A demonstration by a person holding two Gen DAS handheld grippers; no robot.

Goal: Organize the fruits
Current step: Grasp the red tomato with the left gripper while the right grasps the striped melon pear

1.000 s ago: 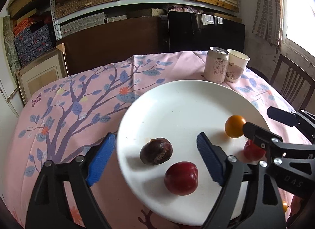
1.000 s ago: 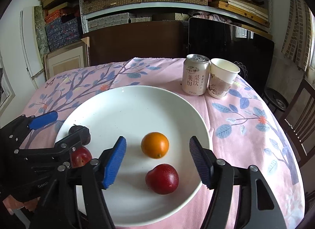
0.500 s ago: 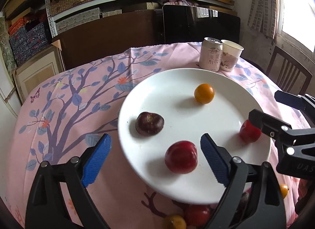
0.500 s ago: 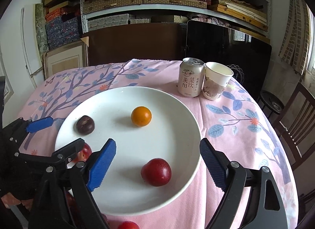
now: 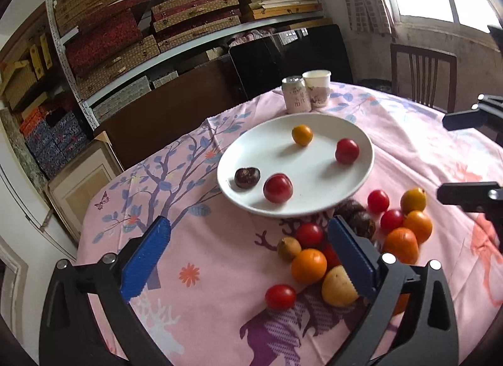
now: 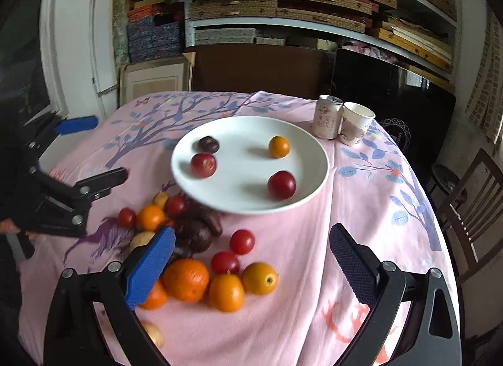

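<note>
Both the left gripper and right gripper are opening, nothing between their jaws. A careless dip into the loose fruit pile just ahead could roll pieces off the table.

left gripper: black frame, silver screws, ridged blue pads | right gripper: black frame, blue and dark navy pads
</note>
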